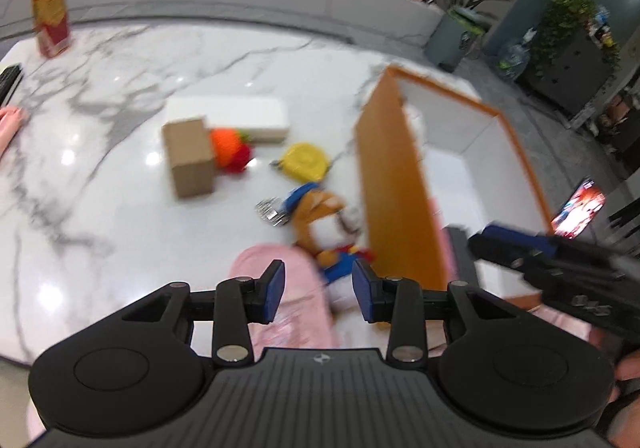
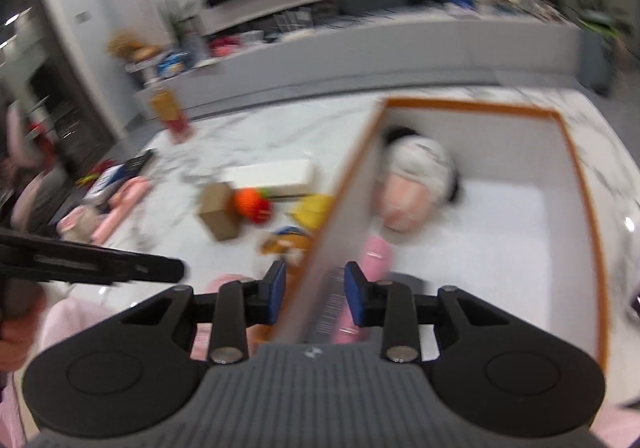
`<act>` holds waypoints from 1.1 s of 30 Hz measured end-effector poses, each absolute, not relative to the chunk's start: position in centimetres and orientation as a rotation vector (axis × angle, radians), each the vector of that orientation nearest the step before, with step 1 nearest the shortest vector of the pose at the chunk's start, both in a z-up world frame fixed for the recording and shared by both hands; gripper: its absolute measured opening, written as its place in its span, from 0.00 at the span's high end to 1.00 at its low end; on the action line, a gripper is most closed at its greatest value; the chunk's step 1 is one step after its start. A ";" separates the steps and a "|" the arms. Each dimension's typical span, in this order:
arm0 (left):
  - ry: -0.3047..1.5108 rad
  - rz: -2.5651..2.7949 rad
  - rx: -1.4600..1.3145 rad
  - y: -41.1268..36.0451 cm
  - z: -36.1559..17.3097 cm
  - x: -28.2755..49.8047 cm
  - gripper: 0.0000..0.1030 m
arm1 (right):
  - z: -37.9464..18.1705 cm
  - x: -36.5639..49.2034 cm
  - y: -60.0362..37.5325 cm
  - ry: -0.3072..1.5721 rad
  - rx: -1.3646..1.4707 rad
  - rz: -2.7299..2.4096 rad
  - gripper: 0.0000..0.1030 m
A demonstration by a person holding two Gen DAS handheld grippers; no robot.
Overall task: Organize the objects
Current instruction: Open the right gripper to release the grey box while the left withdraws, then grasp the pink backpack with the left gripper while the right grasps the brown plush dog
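My left claw (image 1: 318, 294) hangs released with nothing between its pads. The stuffed toy (image 1: 322, 221) lies on the worktop (image 1: 120, 95) at its twelve o'clock, just beside the orange box (image 1: 396, 183), long axis running toward me. My right claw (image 2: 315, 294) (blurred) also grips nothing and straddles the box wall, so I judge the left nearer.
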State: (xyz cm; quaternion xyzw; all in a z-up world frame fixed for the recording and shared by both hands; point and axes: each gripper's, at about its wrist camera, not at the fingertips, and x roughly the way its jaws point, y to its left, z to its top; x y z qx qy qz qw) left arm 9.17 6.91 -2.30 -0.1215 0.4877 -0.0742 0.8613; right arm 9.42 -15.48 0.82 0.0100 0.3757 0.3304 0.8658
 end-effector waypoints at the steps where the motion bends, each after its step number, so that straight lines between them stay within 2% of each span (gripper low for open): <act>1: 1.035 -0.150 -0.252 7.3 -2.8 9.1 0.58 | 1.0 9.2 -14.7 0.781 -0.003 0.725 0.69; 5: 1.107 -0.112 -0.235 8.6 -5.2 9.3 0.51 | 1.4 8.6 -10.8 0.765 -0.170 0.796 0.70; 14: 1.214 -0.093 -0.291 10.1 -9.6 10.6 0.51 | -1.5 9.5 -5.2 0.844 -0.437 0.832 0.69; 22: 1.280 -0.110 -0.291 9.8 -11.4 11.8 0.50 | -3.2 11.4 -3.0 0.913 -0.535 0.836 0.69; 26: 1.283 -0.130 -0.265 9.4 -11.5 11.9 0.58 | -3.7 11.7 -2.0 0.930 -0.592 0.844 0.68; 27: 1.277 -0.132 -0.259 9.3 -11.4 11.8 0.63 | -3.9 11.8 -1.7 0.940 -0.604 0.844 0.67; 28: 1.258 -0.133 -0.265 9.3 -11.3 11.7 0.67 | -4.1 11.9 -1.5 0.943 -0.616 0.840 0.60; 29: 1.228 -0.133 -0.272 9.4 -11.1 11.5 0.73 | -4.3 11.9 -1.2 0.935 -0.635 0.838 0.57; 33: 1.156 -0.127 -0.332 10.5 -10.0 10.5 0.81 | -4.7 11.8 -0.7 0.921 -0.688 0.836 0.55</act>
